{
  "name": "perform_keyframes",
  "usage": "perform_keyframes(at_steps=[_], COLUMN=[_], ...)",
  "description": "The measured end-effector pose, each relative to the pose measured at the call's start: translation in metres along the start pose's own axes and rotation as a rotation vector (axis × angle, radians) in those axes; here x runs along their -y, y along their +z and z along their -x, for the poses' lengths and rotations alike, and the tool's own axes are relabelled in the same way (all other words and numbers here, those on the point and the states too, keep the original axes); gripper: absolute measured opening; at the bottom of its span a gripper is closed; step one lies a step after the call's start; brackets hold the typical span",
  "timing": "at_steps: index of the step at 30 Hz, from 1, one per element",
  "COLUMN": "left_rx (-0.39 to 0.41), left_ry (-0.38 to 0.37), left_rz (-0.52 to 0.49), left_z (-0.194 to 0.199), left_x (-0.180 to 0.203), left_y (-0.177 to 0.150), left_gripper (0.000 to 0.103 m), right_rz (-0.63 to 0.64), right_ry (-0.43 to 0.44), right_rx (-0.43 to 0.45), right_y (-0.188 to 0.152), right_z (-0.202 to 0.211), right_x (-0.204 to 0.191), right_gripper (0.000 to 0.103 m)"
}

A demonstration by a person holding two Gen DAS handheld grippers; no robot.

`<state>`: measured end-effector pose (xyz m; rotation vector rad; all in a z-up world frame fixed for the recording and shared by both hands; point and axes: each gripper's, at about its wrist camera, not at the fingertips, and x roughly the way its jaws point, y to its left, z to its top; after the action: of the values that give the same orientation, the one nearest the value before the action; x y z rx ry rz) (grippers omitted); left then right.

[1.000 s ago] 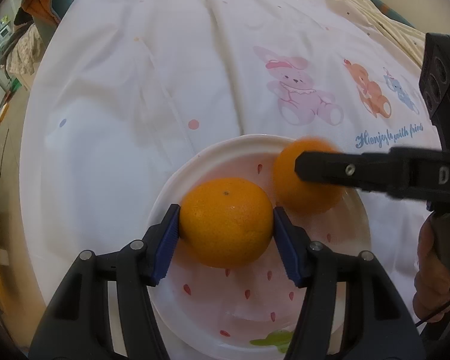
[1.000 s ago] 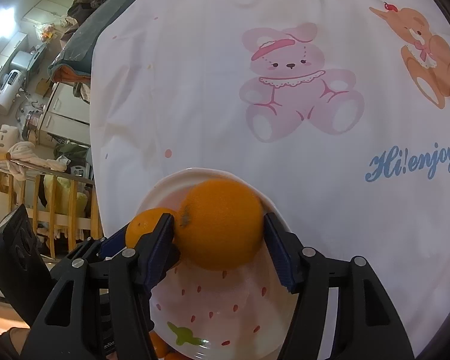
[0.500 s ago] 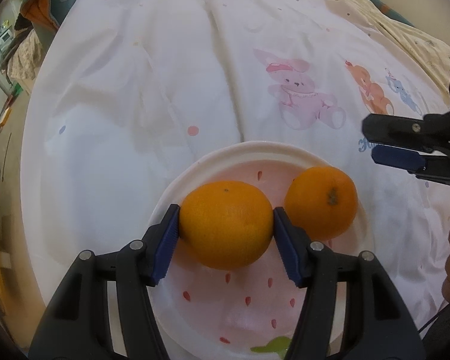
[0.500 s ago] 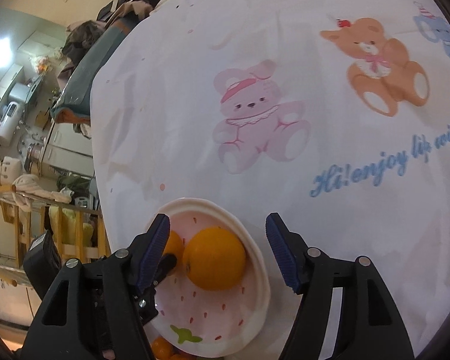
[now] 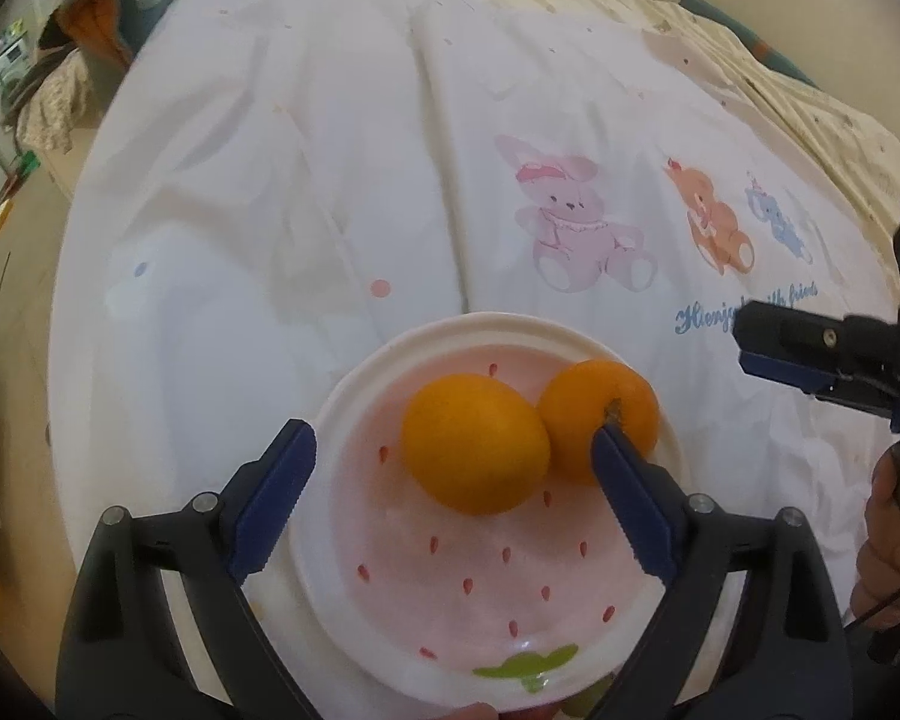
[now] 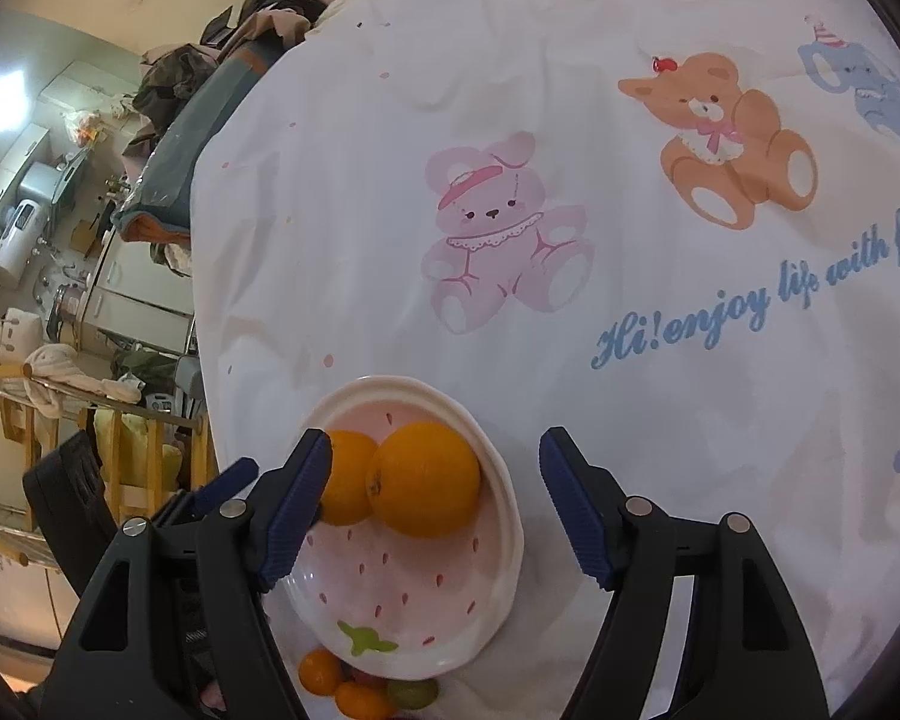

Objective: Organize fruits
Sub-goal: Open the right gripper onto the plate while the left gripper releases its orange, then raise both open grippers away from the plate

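A white plate (image 5: 480,588) with a pink strawberry pattern lies on the white cartoon sheet. Two oranges rest on it, touching each other. The larger orange (image 5: 474,444) sits between the jaws of my left gripper (image 5: 450,438); those jaws are opening and their blue pads stand clear of it. The right pad's tip is close to the second orange (image 5: 600,414). My right gripper (image 6: 435,444) hovers above the plate (image 6: 390,588) with its jaws opening and nothing between them; both oranges (image 6: 426,480) lie below it. It shows at the right edge of the left wrist view (image 5: 750,343).
Small fruits (image 6: 342,684), orange and green, peek out beside the plate's near rim. A hand (image 5: 888,552) holds the right gripper's handle. The sheet (image 6: 630,360) with bear prints stretches away behind. Clothes and furniture crowd the room at the left.
My left jaws spread and let go of the larger orange, which now leans on the second one. The right gripper left its orange on the plate and drew back up and away.
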<state>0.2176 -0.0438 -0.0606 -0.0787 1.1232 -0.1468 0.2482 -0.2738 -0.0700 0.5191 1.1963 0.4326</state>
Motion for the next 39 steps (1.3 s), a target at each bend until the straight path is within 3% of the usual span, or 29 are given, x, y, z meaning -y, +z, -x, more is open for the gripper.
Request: perform_keyframes(at_steps=[6,10,13,16,21,29,34,39], left_rx=[0.036,0.126,0.165,0.208,0.218,0.311,0.261,0.302], left_ry=[0.055,0.126,0.111,0.179,0.163,0.123,0.134,0.117], left_rz=[0.045,0.015,0.017,-0.003,0.028,-0.038,-0.065,-0.010], left_z=[0.034,0.067,0.089,0.105,0.120,0.138,0.139,0.152], left_x=[-0.015,-0.015,-0.014,-0.011,-0.017,-0.004,0.003,-0.002], left_y=[-0.010,-0.022,-0.030,-0.040,-0.055,-0.090,-0.102,-0.107], left_gripper=[0.091,0.091,0.091,0.091,0.091,0.091,0.091,0.092], right_rz=[0.047,0.052,0.068,0.077,0.091,0.113,0.094,0.083], right_ry=[-0.021,-0.030,-0.048,-0.062,-0.093,-0.109,-0.115,-0.129], right_rx=[0.051,0.100,0.117,0.127,0.169,0.204,0.218,0.219], right_y=[-0.017,-0.037,-0.052,-0.067,-0.097,-0.142,-0.164,-0.181], right_z=[0.025,0.044,0.054,0.063,0.084,0.102,0.105,0.105], right_x=[-0.008,-0.012,-0.017,-0.019,-0.022,-0.030,-0.031,-0.031], right_gripper=[0.086,0.094,0.094,0.094,0.094,0.094,0.096,0.098])
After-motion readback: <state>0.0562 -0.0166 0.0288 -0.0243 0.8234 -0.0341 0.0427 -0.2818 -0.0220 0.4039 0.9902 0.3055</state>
